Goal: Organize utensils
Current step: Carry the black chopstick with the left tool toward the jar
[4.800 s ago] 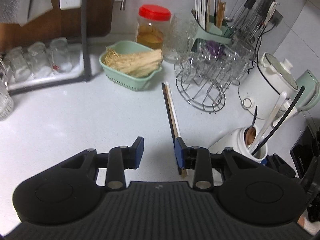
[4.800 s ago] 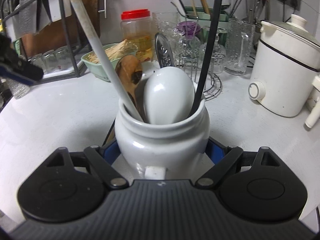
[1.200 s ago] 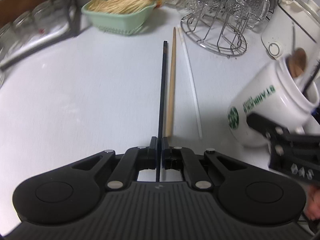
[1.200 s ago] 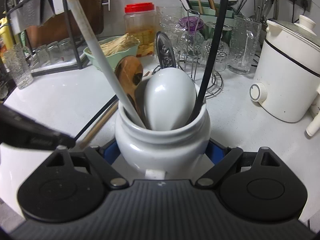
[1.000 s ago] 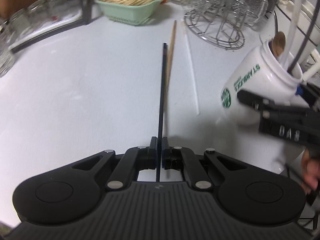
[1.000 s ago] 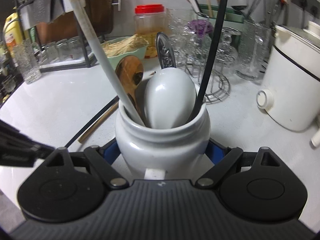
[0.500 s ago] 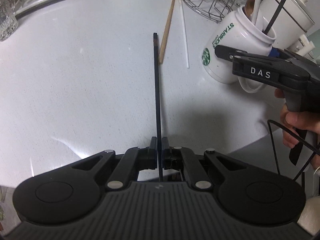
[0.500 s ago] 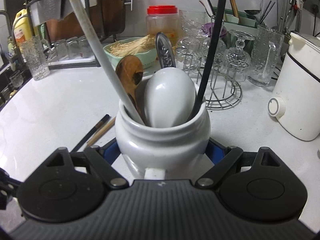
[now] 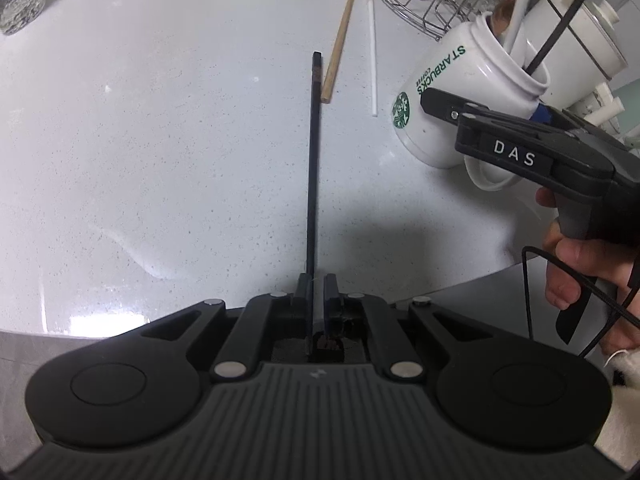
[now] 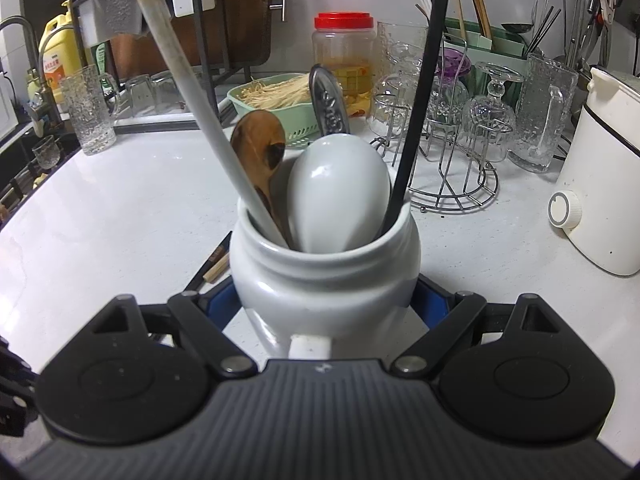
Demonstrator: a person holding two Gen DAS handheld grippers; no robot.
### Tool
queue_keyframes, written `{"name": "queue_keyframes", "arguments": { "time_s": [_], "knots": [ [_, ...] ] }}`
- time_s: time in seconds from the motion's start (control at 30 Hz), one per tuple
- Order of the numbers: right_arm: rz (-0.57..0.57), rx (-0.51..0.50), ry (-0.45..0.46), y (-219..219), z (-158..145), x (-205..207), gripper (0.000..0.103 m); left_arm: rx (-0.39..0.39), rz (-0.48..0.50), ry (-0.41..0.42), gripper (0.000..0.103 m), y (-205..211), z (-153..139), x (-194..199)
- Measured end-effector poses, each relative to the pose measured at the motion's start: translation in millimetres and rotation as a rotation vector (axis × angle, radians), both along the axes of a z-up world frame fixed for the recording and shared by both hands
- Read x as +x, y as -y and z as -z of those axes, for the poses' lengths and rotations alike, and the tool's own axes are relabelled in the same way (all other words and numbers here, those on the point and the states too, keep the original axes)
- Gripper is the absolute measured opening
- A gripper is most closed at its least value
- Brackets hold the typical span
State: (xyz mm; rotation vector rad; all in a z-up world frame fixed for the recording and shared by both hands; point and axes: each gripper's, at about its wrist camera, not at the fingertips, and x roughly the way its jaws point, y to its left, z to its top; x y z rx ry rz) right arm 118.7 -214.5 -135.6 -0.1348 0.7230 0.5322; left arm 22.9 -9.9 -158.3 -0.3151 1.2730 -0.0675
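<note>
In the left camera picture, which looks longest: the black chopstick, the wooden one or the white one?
1. Black chopstick: looks longest by far, but it is held in the left tool, nearest the camera, so that is unsure.
2. Wooden chopstick and white chopstick: look about alike, lying farther off on the counter.

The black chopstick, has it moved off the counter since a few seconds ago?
Yes. The black chopstick is lifted, no longer beside the wooden chopstick on the counter.

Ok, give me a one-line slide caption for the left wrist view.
Left gripper pinches a black chopstick above the white counter, while the right gripper holds the Starbucks mug of utensils nearby.
</note>
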Motion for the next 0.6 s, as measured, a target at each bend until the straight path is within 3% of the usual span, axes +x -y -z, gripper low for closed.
{"name": "queue_keyframes", "arguments": {
  "time_s": [0.07, 0.2, 0.4, 0.6],
  "knots": [
    [0.000, 0.000, 0.000, 0, 0, 0, 0.091, -0.020, -0.022, -0.008, 0.007, -8, -1, -6],
    [0.005, 0.002, -0.009, 0, 0, 1, 0.091, -0.050, -0.073, -0.009, 0.025, -16, -5, -10],
    [0.008, -0.003, -0.013, -2, 0, 2, 0.091, -0.088, -0.123, -0.037, 0.025, -20, 5, -22],
    [0.008, -0.003, -0.012, -2, 0, 2, 0.091, -0.078, -0.120, -0.093, 0.028, -16, 19, -23]
  ]
}}
